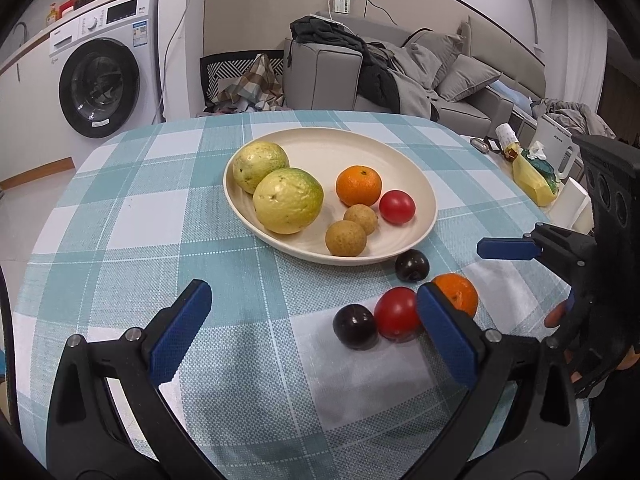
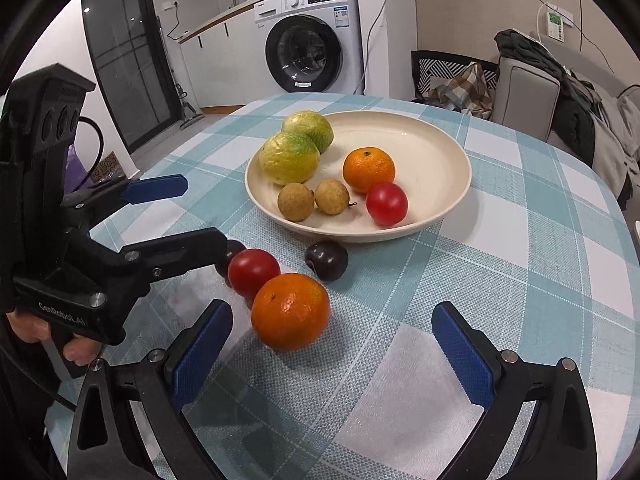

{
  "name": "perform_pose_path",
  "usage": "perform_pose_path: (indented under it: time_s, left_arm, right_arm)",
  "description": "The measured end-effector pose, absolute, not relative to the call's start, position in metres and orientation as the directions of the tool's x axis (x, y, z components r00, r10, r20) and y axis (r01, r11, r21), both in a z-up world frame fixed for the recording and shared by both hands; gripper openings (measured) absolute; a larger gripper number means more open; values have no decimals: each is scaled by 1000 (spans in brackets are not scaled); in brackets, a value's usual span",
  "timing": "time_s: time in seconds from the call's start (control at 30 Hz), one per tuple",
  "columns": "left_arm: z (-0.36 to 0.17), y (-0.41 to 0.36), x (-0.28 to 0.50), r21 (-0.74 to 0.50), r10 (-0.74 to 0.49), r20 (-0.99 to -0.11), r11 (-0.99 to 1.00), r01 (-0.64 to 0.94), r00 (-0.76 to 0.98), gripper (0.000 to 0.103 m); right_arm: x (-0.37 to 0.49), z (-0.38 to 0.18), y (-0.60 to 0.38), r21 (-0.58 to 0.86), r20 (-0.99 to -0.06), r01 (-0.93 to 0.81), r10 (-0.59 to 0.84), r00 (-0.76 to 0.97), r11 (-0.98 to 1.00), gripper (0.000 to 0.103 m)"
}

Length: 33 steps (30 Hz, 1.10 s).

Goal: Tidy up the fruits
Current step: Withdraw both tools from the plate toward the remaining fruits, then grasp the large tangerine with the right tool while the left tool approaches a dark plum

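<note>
A cream plate (image 1: 340,152) (image 2: 432,152) holds two yellow-green fruits (image 1: 288,200), an orange (image 1: 358,185), a tomato (image 1: 397,207) and two longans (image 1: 346,238). On the checked cloth in front of it lie two dark plums (image 1: 355,326) (image 2: 326,259), a red tomato (image 1: 398,313) (image 2: 253,272) and an orange (image 1: 460,294) (image 2: 290,311). My left gripper (image 1: 316,332) (image 2: 204,216) is open, with its right finger beside the loose tomato and orange. My right gripper (image 2: 332,356) is open too, and the loose orange sits just ahead of its left finger.
The round table (image 2: 540,240) has a teal checked cloth. Snack packets and a white box (image 1: 536,176) stand at its right edge. Beyond the table are a washing machine (image 1: 104,84), a chair with clothes (image 1: 244,80) and a grey sofa (image 1: 460,80). A hand (image 2: 80,346) grips the left tool.
</note>
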<state>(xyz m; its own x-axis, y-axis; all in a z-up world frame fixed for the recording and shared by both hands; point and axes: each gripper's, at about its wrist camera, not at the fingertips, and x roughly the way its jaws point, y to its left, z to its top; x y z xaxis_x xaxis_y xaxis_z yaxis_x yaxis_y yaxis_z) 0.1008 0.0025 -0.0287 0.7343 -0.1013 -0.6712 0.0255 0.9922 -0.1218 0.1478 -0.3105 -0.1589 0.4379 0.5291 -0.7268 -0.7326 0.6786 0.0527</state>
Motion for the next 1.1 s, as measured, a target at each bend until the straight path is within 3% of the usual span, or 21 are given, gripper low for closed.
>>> perform_pose_path:
  time_s: [0.2,0.47,0.7,0.87,1.1]
  left_arm:
    - [-30,0,101,-121,-114,-679,992,41,725,102]
    - [-30,-7,100,-98,-112,-684,993,62,721,102]
    - [-33,-3,102,-115,-120,-695,992,54,709,102]
    - [-33,-4,102,-113,-123,-696,992,61,707,102]
    - [-33,-5,102,-115,-133,-697,991,73,705,102]
  right_arm:
    - [146,-160,-309,51,-732,-747,533,424,663,100]
    - [141,-160,-305,62,-744,-772,544,387,633,73]
    - [138,-163,-303,60,-748,-783,547,376,620,69]
    - [139,-163,-302,68,-748,-784,551,369,617,53]
    - [138,-163,-300,61,-743,-791,557,371,609,42]
